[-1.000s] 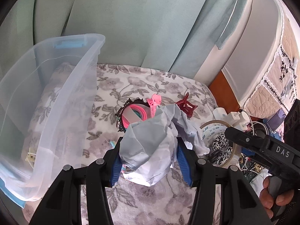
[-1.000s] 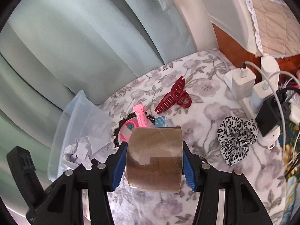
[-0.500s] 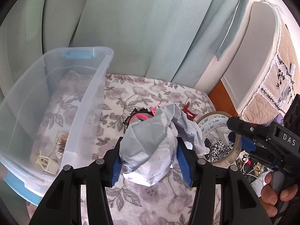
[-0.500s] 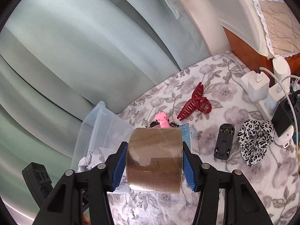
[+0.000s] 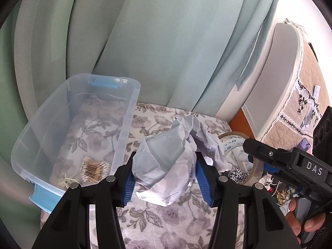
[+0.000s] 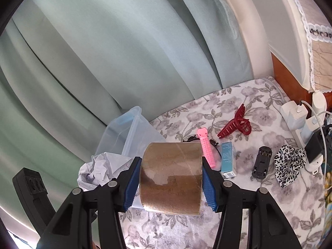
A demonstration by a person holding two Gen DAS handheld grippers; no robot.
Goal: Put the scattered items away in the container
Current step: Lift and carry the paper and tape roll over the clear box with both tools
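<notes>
My left claw (image 5: 165, 178) is clamped on a crumpled paper wad (image 5: 166, 166), both blue pads pressed into its sides, held above the floral cloth (image 5: 166, 224). My right claw (image 6: 171, 181) grips a brown tape roll (image 6: 171, 174) across its width. Ahead and left of the left claw stands the clear plastic container (image 5: 124, 128), holding a cotton swab pack (image 5: 94, 169) and a small pale clip (image 5: 66, 182). Beyond the right claw, on the cloth: pink clip (image 6: 205, 145), teal box (image 6: 228, 159), black holder (image 6: 261, 161), leopard scrunchie (image 6: 289, 164), red claw clip (image 6: 238, 123).
</notes>
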